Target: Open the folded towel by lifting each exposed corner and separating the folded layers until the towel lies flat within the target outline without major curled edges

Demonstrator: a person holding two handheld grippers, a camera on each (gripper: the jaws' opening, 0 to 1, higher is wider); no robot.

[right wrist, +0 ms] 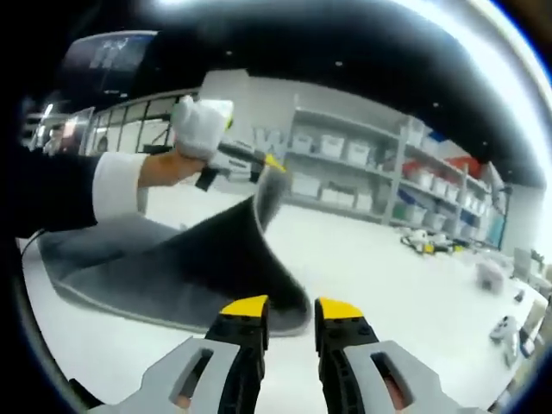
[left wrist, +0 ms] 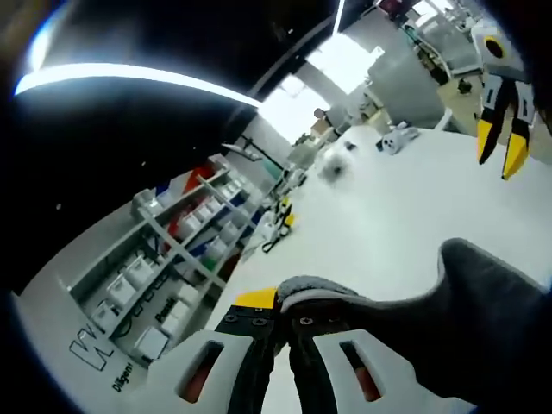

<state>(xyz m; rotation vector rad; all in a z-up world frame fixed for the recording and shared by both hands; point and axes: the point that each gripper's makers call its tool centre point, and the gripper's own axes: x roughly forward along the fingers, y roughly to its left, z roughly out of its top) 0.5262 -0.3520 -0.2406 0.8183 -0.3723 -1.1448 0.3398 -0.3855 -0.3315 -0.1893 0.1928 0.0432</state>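
Clamped between the closed jaws of the left gripper (left wrist: pixel 278 304), a corner of the grey towel (right wrist: pixel 185 259) is held raised above the white table (left wrist: pixel 379 233), so the unfolding is judged partly done, with flattening left. Partial lettering, "W" and "D…gen", is seen on the shelving (left wrist: pixel 164 259). Further right, the right gripper (right wrist: pixel 281 309) hovers parted and empty just beside the towel's fold.

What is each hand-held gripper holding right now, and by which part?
The left hand-held gripper is shut on the gray towel, pinching a raised corner above the white table. The right hand-held gripper is open and holds nothing.
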